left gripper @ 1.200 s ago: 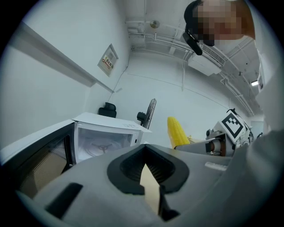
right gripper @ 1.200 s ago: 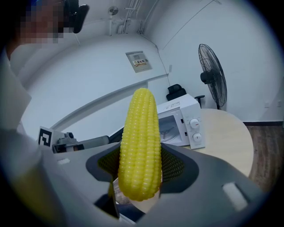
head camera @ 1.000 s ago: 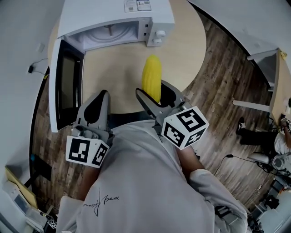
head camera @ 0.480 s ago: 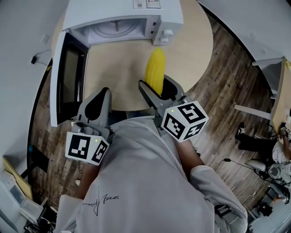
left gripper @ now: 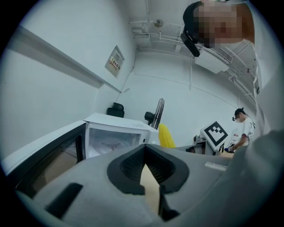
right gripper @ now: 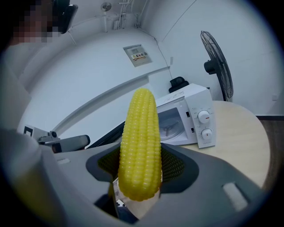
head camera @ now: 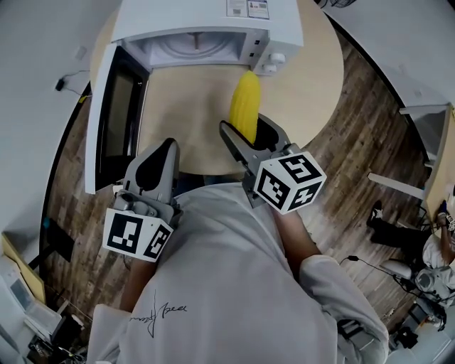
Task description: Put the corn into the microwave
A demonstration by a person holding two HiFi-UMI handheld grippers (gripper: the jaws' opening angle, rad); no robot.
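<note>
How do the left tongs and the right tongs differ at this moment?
The right tongs grip the corn; the left tongs hold nothing. The right jaws stand wide around the cob; the left jaws are together. The right tongs reach further over the table than the left tongs. Both point toward the open microwave.

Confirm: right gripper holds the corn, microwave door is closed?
Not quite. The microwave door is open, swung out to the left, as the head view shows. The right gripper does hold the corn.
</note>
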